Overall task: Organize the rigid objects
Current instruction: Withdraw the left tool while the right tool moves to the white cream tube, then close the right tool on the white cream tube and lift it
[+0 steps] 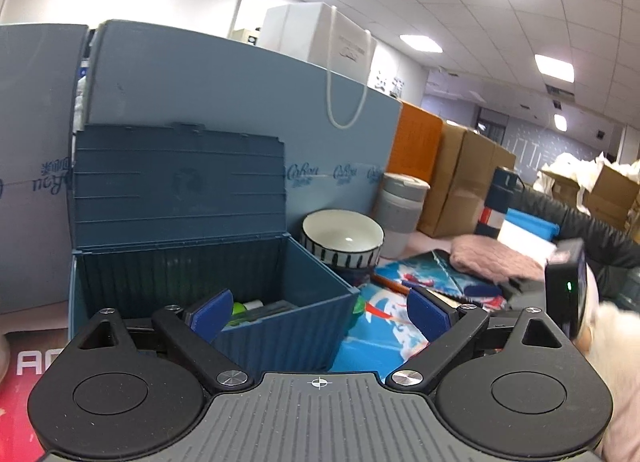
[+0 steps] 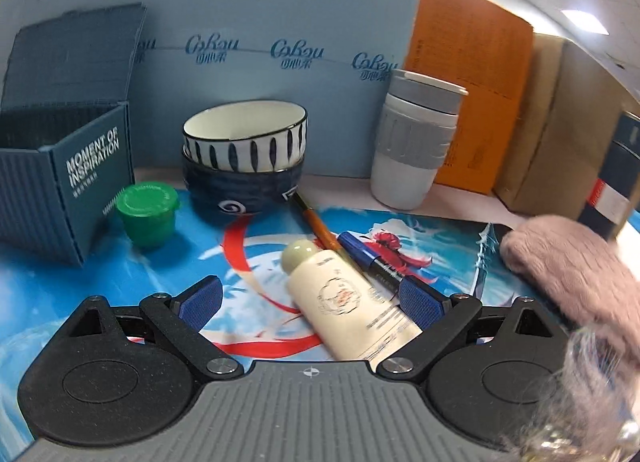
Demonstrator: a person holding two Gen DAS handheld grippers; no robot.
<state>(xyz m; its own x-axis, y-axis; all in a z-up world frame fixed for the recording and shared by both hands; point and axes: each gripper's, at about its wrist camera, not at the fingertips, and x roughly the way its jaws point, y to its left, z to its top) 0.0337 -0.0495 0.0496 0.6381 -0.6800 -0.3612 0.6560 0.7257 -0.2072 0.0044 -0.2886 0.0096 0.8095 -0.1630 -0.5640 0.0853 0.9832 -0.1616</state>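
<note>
Box (image 1: 208, 262), blue, lid up, sits at mat's left edge w/ some items inside; left gripper (image 1: 316, 312) hangs over its near corner, jaws wide, nothing btwn them. Right gripper (image 2: 310, 300) also wide, low over mat (image 2: 100, 274); cream bottle (image 2: 344, 302) lies on its side btwn the jaws near the right pad, pads not pressing it. Marker (image 2: 372, 258) and brush (image 2: 316, 225) lie just behind bottle, green cup (image 2: 148, 209) beside box, stacked bowls (image 2: 244, 157) and tumbler (image 2: 412, 141) at back.
</note>
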